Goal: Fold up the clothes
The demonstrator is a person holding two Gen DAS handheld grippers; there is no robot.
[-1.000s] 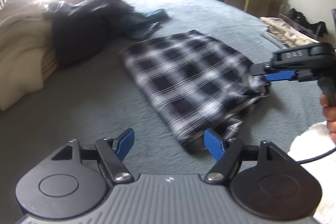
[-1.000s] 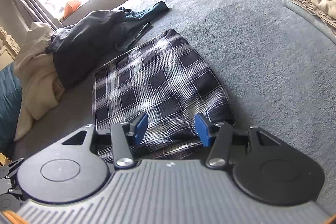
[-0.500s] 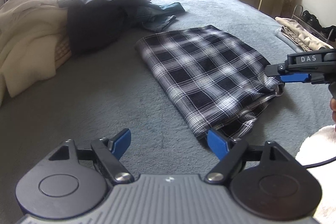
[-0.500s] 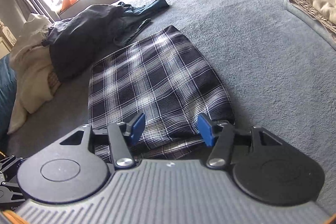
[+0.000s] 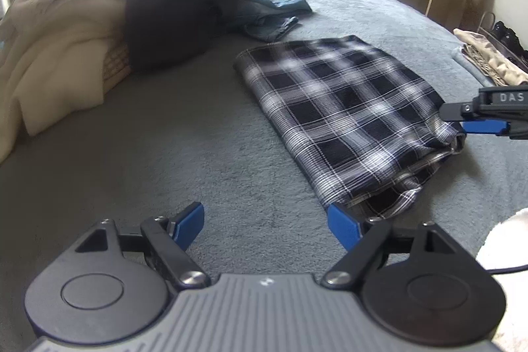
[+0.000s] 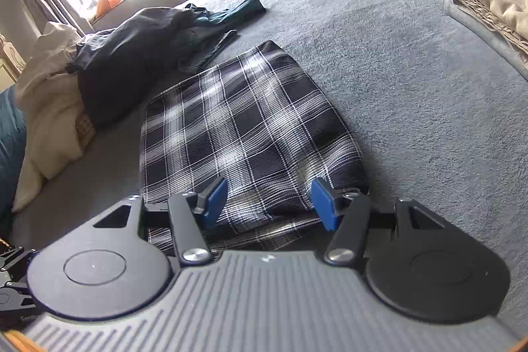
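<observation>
Plaid shirt [image 5: 343, 117] lies folded into a rectangle on the grey bed [image 5: 165, 160], its near edge loose, with layers showing. Left gripper [image 5: 265, 220] hovers just off the near left corner, fingers spread wide with nothing between them. Right gripper [image 6: 269, 198] sits over the near edge, fingers apart and not pressing on the cloth. Unfolded garments form a dark pile [image 5: 178, 12] well beyond. Judgement: the next fold calls for both grippers to pinch all layers at the near corners, lift evenly and carry the edge to the far one, keeping it square. Uneven height risks skewing the stack.
</observation>
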